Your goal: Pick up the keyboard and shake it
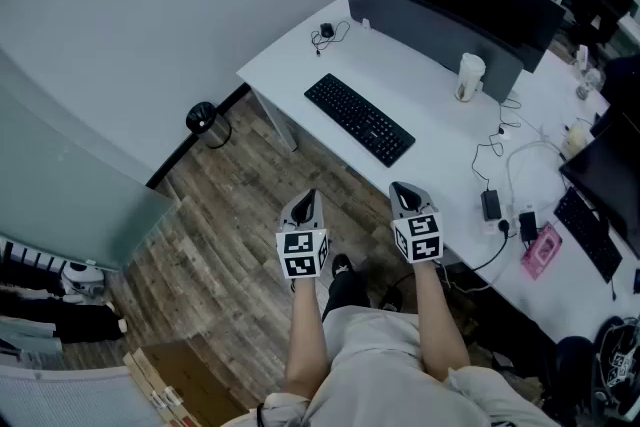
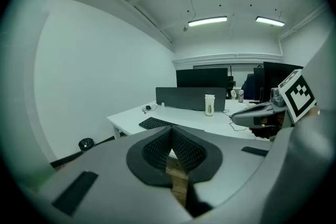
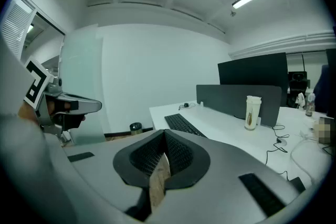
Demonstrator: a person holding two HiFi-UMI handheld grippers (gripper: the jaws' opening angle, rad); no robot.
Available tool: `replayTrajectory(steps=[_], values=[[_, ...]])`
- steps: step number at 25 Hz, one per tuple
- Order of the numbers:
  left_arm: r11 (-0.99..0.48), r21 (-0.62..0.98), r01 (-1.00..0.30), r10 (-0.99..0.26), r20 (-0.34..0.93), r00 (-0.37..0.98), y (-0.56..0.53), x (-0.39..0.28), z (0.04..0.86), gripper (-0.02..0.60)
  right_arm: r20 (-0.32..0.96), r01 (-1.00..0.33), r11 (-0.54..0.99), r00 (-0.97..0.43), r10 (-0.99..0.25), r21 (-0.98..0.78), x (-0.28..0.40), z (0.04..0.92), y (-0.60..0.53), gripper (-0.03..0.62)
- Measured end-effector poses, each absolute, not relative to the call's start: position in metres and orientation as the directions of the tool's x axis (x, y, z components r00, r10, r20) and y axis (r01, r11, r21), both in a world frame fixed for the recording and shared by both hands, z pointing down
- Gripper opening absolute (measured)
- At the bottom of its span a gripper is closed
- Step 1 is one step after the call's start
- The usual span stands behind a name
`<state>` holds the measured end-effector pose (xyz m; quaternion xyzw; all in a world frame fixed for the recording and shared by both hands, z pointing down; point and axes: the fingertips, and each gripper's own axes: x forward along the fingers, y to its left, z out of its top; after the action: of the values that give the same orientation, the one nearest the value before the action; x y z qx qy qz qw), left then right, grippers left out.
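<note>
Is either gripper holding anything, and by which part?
Nothing is held: the left gripper and right gripper are both shut and empty, away from the keyboard.

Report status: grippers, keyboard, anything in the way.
Left gripper and right gripper shut, empty, short of the desk. Keyboard flat on desk, untouched. Cup stands beyond it, no obstruction.

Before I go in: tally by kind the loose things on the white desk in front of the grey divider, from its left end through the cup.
keyboard: 1
cup: 1
small black corded device: 1
Total: 3
</note>
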<state>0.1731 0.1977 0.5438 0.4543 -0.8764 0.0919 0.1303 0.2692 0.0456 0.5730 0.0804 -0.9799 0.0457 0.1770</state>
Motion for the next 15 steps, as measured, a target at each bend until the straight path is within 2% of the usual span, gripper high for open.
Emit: replayTrajectory(steps=[9,15], values=[[0.536,-0.019,-0.844,-0.795,0.326,-0.512,0.185,0.121,0.557,0.014,0.371,-0.229,0.972,-0.908,-0.194,-0.053,0.221,0.581,0.025,0.039],[0.496,0.023,-0.868,-0.822,0.335,-0.461,0.167,0.049,0.559,0.014,0.374,-0.336,0.928,-0.891,-0.258,-0.161,0.184,0.586,-0.01,0.038]])
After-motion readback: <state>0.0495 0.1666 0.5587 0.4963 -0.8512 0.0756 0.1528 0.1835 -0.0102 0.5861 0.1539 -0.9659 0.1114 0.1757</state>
